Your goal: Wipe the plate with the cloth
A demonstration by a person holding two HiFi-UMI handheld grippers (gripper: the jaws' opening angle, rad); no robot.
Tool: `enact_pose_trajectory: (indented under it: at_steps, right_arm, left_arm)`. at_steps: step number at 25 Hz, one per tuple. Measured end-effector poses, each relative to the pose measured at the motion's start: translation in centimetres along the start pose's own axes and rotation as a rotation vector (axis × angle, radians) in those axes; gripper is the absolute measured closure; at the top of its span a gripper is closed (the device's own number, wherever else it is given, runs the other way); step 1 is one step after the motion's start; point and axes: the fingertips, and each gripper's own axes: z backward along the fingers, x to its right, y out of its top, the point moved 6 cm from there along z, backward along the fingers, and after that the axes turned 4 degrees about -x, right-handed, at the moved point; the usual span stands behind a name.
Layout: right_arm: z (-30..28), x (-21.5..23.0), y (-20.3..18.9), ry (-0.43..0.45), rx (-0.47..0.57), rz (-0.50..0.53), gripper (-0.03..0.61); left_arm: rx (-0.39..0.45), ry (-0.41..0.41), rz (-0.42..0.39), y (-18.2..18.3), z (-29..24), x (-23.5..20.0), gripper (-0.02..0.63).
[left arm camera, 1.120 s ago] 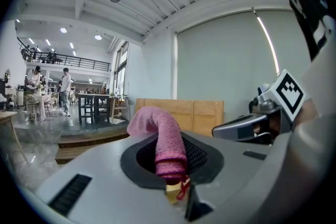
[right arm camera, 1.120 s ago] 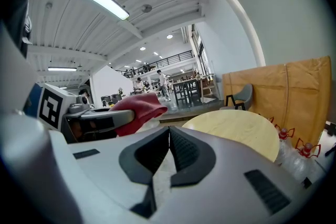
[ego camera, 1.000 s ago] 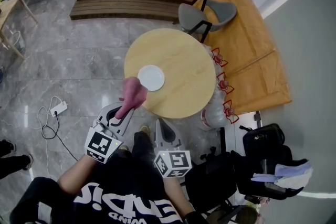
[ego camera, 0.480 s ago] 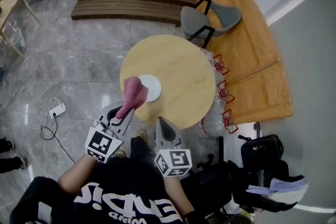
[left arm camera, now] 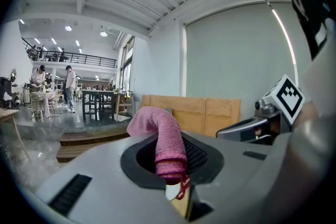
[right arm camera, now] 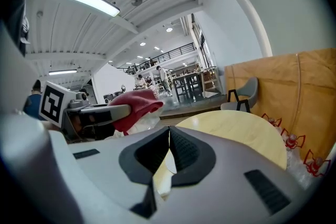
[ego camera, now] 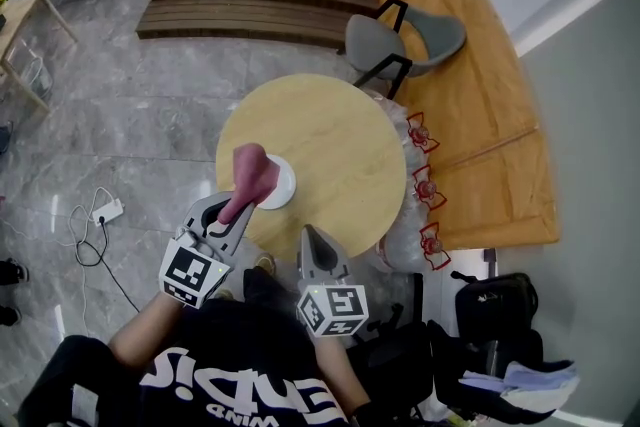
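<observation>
Judged as the approach step: pink cloth (ego camera: 254, 173) clamped in the left hand-held gripper (ego camera: 233, 208), free end sticking up and curling over, held out over the near left edge of the round wooden bench (ego camera: 345, 140). From the head view, overlaps the left part of the white plate (ego camera: 284, 183), yet probably above it rather than pressing; contact settled by no view. Right hand-held gripper (ego camera: 309, 237) closed on nothing, jaws together, just short of the bench's near edge, to the right of the plate. Wiping apparently not begun.

Next, most likely: lower the cloth's loose end onto the plate and sweep across its face, perhaps steadying the rim with the right hand-held gripper.

Writing: black-and-white square markers on the left cube (ego camera: 192, 275) and right cube (ego camera: 333, 308), no words. Large white lettering on the person's black shirt (ego camera: 240, 385), upside down and cut off, not safely readable. No brand or label visible on plate, cloth or bench.
</observation>
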Motion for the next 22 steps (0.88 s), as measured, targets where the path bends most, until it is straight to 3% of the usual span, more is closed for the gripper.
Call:
enact_pose_trajectory:
  at_steps: [10,22]
  right_arm:
    - [-1.9,6.1,2.0,0.035,0.001,-0.018,0.555]
    - [-4.6,8.0,3.1,0.058,-0.025,-0.020,0.555]
  left_arm:
    - [-0.017,0.034,-0.006,1.9,-5.6,1.1,0.565]
    - [-0.051,0.079,0.000,1.8,-6.7,-0.8,0.565]
